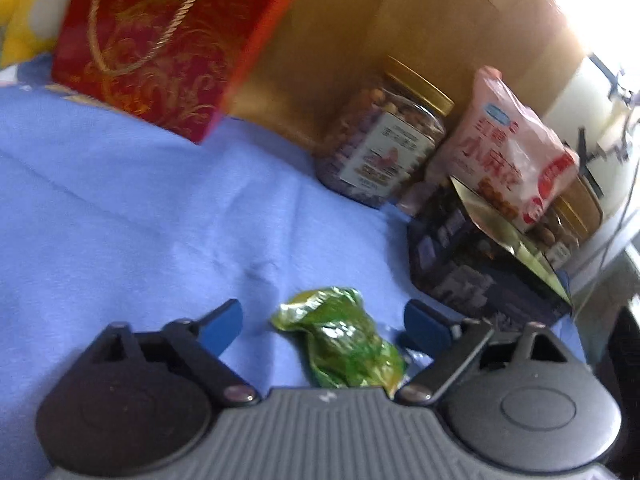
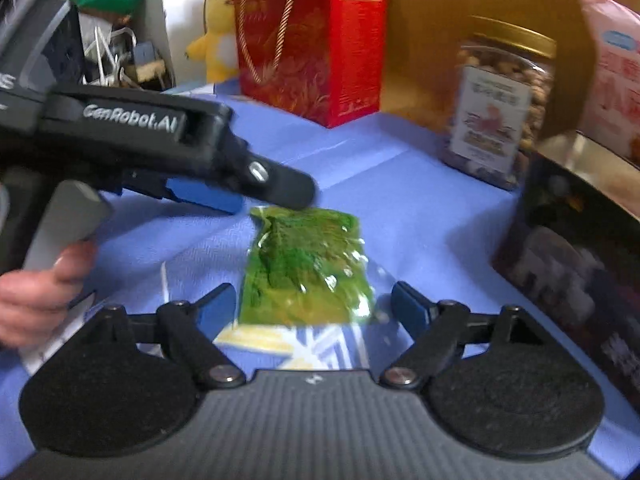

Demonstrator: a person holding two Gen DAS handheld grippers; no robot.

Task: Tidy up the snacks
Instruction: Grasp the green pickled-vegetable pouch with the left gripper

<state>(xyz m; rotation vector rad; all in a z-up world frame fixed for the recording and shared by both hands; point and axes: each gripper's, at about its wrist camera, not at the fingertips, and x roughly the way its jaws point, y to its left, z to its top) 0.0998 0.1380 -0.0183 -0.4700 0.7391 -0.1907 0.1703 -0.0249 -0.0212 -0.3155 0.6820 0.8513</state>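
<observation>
Fingers of the left hand-held gripper (image 1: 322, 323) stood spread, with the green snack packet (image 1: 340, 344) lying between them on the blue cloth (image 1: 120, 200), touching neither pad. Ahead to its left stood a red gift bag (image 1: 168, 40); ahead to its right, a gold-lidded nut jar (image 1: 380, 140), a pink snack bag (image 1: 500, 148) and a dark box (image 1: 472, 264). The right hand-held gripper (image 2: 314, 308) was spread too, the same packet (image 2: 308, 272) lying flat just ahead between its fingertips, under the left tool's tip.
</observation>
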